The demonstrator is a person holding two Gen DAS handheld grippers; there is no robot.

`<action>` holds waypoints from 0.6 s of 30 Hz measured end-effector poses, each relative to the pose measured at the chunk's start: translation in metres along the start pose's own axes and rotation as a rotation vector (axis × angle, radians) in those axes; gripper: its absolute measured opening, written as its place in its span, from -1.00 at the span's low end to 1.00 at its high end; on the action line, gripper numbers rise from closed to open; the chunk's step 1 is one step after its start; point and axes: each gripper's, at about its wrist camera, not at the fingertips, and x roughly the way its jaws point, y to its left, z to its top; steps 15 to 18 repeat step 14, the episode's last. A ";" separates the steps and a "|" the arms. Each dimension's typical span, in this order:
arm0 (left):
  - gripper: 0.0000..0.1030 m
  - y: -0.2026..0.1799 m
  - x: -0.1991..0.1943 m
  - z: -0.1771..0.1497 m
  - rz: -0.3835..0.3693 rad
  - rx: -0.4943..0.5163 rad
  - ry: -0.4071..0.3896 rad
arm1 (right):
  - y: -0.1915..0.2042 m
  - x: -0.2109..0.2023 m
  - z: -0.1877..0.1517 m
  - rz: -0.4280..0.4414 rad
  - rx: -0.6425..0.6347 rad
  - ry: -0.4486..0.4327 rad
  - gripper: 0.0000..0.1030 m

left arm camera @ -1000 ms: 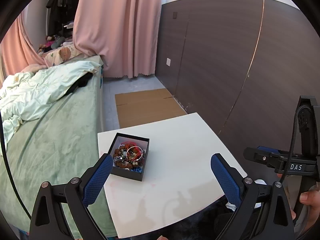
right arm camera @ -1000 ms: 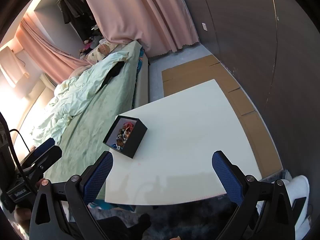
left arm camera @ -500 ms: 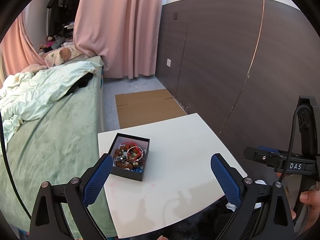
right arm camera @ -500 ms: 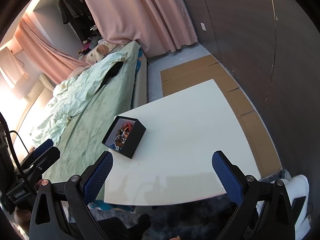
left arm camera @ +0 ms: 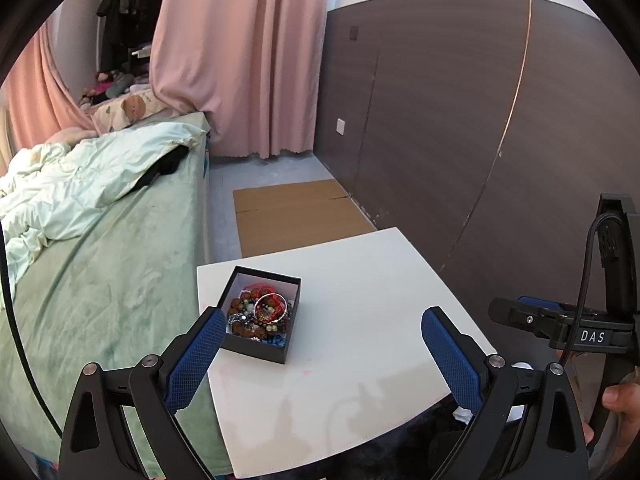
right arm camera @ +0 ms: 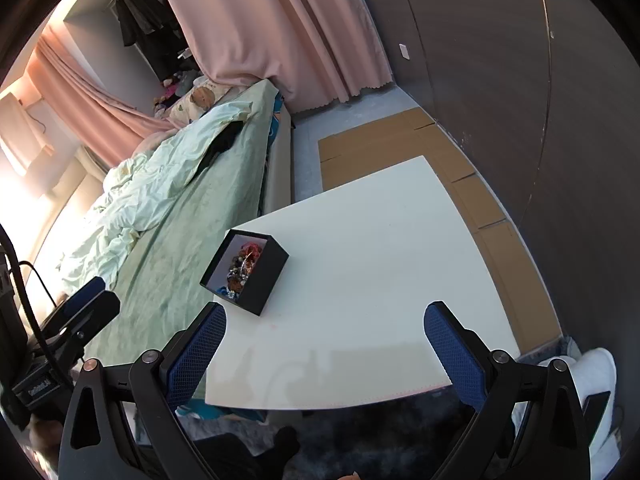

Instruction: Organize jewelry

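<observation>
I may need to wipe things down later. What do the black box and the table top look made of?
Black box: probably matte card, given its thin straight walls and pale lining. Table: smooth white board, perhaps laminate, faintly glossy, with soft reflections near its front edge.

Jewelry [left arm camera: 259,313] tangled in black box [left arm camera: 276,350], single pieces too small to tell, hand [left arm camera: 618,408] cut off at frame edge

Black tongs [left arm camera: 320,344] with blue cross-hatched pads [left arm camera: 196,360], silver screws, "DAS" lettering.
</observation>
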 end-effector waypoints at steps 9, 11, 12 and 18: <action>0.91 -0.001 0.000 0.001 0.044 0.013 -0.025 | 0.001 0.000 -0.002 -0.007 -0.008 0.009 0.94; 0.91 0.000 0.002 0.001 0.039 0.010 -0.023 | 0.001 0.000 -0.002 -0.008 -0.008 0.009 0.94; 0.91 0.001 0.003 0.001 0.036 0.010 -0.022 | 0.001 0.000 -0.002 -0.009 -0.008 0.009 0.94; 0.91 0.001 0.005 0.000 0.026 0.013 -0.015 | 0.000 0.000 -0.002 -0.011 -0.007 0.011 0.94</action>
